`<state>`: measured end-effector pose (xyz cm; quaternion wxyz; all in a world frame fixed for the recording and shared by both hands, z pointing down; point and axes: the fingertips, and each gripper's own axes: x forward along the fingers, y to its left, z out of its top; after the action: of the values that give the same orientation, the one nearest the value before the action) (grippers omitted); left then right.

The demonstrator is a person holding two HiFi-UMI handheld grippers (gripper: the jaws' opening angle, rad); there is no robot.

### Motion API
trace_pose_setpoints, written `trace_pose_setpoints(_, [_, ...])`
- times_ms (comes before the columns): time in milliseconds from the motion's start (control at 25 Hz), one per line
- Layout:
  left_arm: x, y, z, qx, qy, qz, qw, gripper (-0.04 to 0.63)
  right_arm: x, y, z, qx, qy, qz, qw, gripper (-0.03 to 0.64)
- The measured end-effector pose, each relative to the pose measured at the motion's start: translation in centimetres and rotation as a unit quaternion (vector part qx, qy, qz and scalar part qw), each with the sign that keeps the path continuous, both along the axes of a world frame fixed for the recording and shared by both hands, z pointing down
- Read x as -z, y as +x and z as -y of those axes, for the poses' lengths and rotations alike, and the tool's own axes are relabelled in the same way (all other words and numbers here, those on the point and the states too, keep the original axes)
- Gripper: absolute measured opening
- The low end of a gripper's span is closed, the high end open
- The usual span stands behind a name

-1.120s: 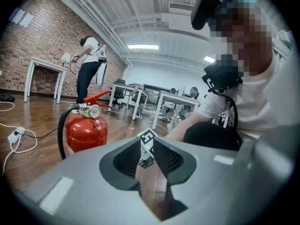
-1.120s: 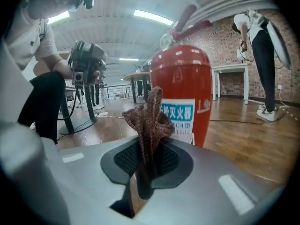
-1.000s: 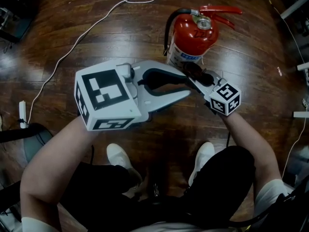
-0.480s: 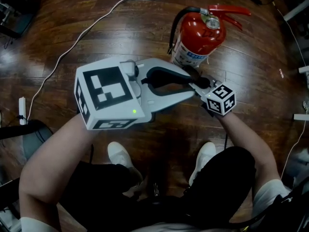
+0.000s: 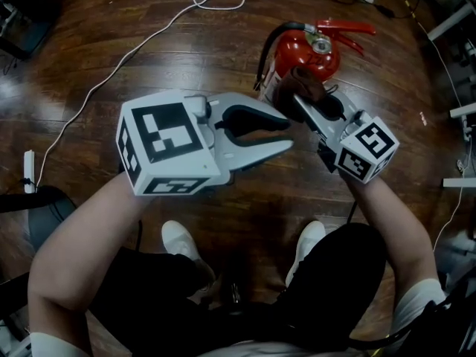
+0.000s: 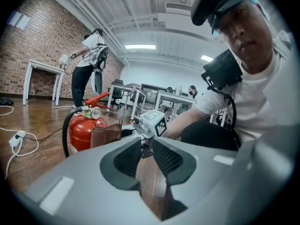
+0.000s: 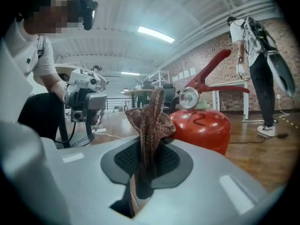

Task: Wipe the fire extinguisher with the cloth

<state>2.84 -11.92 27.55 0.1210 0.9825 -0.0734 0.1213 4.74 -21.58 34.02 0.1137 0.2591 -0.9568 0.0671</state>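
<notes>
On the wooden floor [image 5: 149,58] just past my knees the fire extinguisher [image 5: 309,50] stands upright, with its black hose down one side and the red lever and gauge on top. My right gripper [image 5: 301,97] has its jaws clamped on the cloth [image 5: 299,82], a brown wad that sticks up out of the pads, and holds it at the cylinder's near shoulder. I cannot tell whether it is touching the paint. My left gripper [image 5: 288,134] hangs beside it, just short of the cylinder, with its jaws apart and nothing between them but floor.

The cloth looks limp and light, so I judge it will fold over unless I press the bunched end flat against the metal. The extinguisher should be heavy and stiff, with smooth paint that the cloth will slide over easily. It is tall on a small base, though, so a hard sideways rub might rock it. If it needs steadying, I would take it with the left jaws at the neck under the valve, not on the lever or the flexible hose.
</notes>
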Motion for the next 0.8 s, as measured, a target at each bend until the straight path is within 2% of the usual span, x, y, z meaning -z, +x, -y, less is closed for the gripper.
trace_pose_setpoints(200, [-0.2,-0.5,-0.2,0.0,-0.002,0.002,1.0,0.078,-2.5,0.0,0.8,-0.013,-0.012,-0.019,1.0,0.054])
trace_pose_setpoints(520, [-0.8,-1.6,-0.2,0.005,-0.011,0.005,0.9999,0.077,-13.6,0.3,0.3,-0.031,-0.084,-0.076,0.993,0.054])
trace_pose_setpoints(800, [-0.8,-1.4,-0.3,-0.003,-0.01,0.001,0.9999,0.077,-21.7,0.9,-0.2,-0.038,-0.152,-0.123,0.98,0.054])
